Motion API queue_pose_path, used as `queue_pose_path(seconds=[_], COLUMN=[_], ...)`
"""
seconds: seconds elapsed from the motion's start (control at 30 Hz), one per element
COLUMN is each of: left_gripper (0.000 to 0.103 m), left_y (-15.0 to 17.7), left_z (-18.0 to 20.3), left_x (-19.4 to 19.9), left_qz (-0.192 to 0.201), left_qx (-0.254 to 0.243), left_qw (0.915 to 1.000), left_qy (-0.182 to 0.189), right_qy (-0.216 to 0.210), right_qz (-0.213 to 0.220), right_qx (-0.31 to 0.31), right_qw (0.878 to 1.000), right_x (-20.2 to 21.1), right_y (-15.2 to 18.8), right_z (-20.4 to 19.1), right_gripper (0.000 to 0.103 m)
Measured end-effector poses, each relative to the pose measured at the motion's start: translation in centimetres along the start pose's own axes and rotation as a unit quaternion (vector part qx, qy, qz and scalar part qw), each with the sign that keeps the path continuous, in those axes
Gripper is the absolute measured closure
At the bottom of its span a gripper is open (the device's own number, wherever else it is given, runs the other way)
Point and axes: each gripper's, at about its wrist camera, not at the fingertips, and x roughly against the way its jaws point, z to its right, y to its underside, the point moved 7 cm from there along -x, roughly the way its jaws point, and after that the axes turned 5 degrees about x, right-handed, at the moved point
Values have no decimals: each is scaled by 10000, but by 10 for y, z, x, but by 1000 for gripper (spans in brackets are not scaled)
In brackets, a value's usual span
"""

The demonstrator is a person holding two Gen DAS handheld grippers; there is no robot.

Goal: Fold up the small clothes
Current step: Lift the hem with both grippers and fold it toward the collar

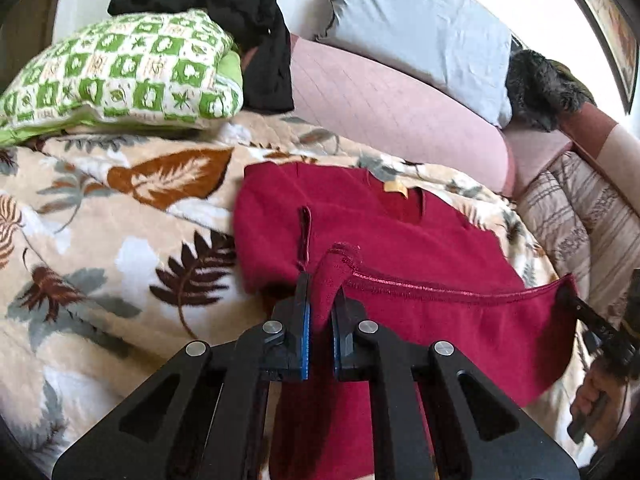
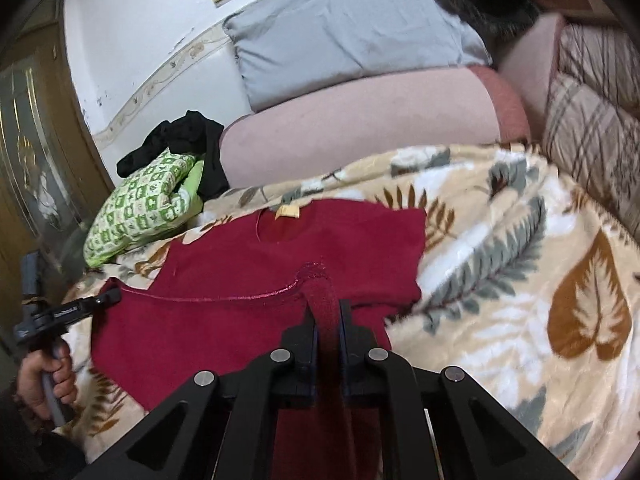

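A dark red top (image 1: 380,232) lies on a leaf-patterned blanket (image 1: 100,240), its neckline with a yellow label (image 1: 396,191) at the far side. My left gripper (image 1: 322,300) is shut on the near hem's left corner, the cloth bunched between its pads. My right gripper (image 2: 327,308) is shut on the hem's right corner of the red top (image 2: 288,256). The hem hangs stretched between both grippers, lifted off the blanket (image 2: 520,280). In the left wrist view the right gripper (image 1: 570,294) pinches the hem at the right edge; in the right wrist view the left gripper (image 2: 114,294) does so at the left.
A green-and-white patterned pillow (image 1: 120,72) with a black garment (image 1: 248,20) on it lies at the back left. A pink bolster (image 1: 392,112) and a grey pillow (image 1: 420,28) line the wall behind. A plaid cushion (image 2: 592,120) and dark fur item (image 1: 544,84) are at the right.
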Motion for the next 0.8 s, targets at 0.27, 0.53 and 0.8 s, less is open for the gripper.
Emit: queue_pose_path(seconds=[0.27,0.53,0.8], left_gripper=[97,97,97], left_y=[-23,-79,-104], left_z=[-3,12,-2], left_x=[-28,-49,-99], left_qz=[452,610,645], left_qx=[426,664,1225], left_qw=[9981,9959,9904], left_qy=[-55,20,-34], right_qy=[497,658,628], right_qz=[300,442,517], right_qx=[-105,-414,-499], right_qw=[9983,9960,9954], right_x=[-22,-61,-104], right_y=[-28,-72,-91], right_z=[4,16,24], right_gripper=[96,96,96])
